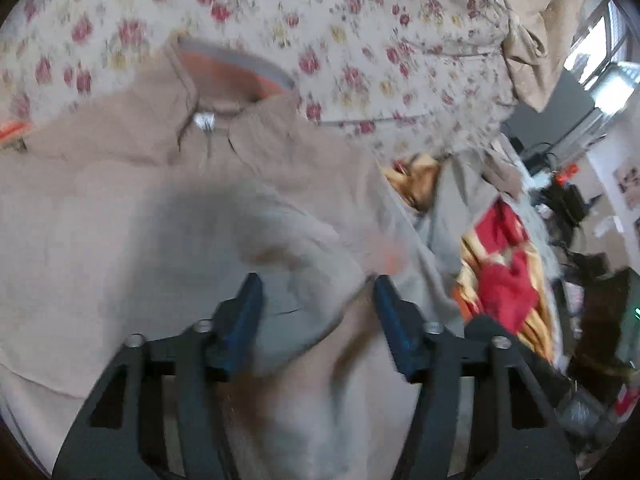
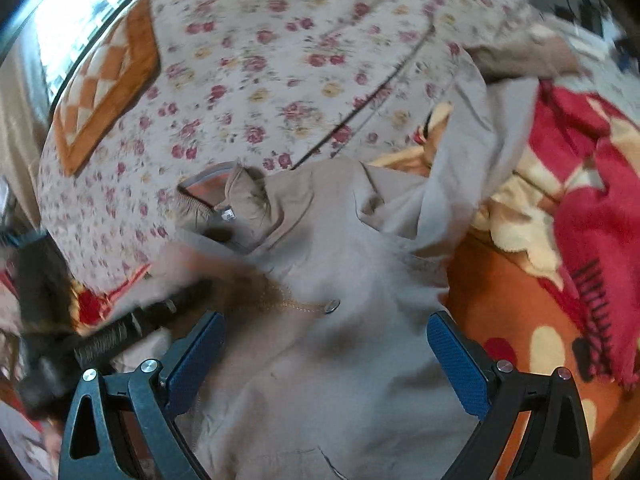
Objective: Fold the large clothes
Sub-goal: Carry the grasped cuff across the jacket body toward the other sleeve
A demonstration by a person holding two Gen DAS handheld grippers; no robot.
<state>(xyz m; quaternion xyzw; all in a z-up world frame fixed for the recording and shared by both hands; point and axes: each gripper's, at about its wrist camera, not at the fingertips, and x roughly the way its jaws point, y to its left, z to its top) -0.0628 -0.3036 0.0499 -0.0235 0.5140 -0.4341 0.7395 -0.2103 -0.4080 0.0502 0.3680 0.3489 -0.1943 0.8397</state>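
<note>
**A:** Where is the jacket?

**B:** The beige jacket [image 2: 320, 248] lies spread on the bed, on a floral sheet [image 2: 260, 72]. Its collar [image 2: 216, 196], lined in orange, points away from you, with a small white label just below it. A round button [image 2: 332, 306] shows on the front panel. Both cameras look down on the cloth, and both views are blurred.

**A:** What are your jaws doing?

**B:** Your left gripper [image 1: 318, 300] has its jaws apart. A fold of the jacket [image 1: 160, 220] lies between the blue pads, but they do not press on it. Your right gripper [image 2: 326, 344] has its jaws wide apart over the front of the jacket, clamped on nothing.

**A:** Can you see one gripper from the other?

**B:** In the right view a dark, blurred shape reaches in at the lower left, over the jacket's edge. I cannot tell exactly what it is.

**A:** What else is on the bed?

**B:** A red and cream blanket [image 2: 592, 184] lies bunched to the right of the jacket, touching its sleeve side. An orange checked pillow [image 2: 108, 88] sits at the far left, well apart from the jacket. In the left view more beige cloth [image 1: 528, 40] hangs at the upper right, near a bright window [image 1: 600, 48].
</note>
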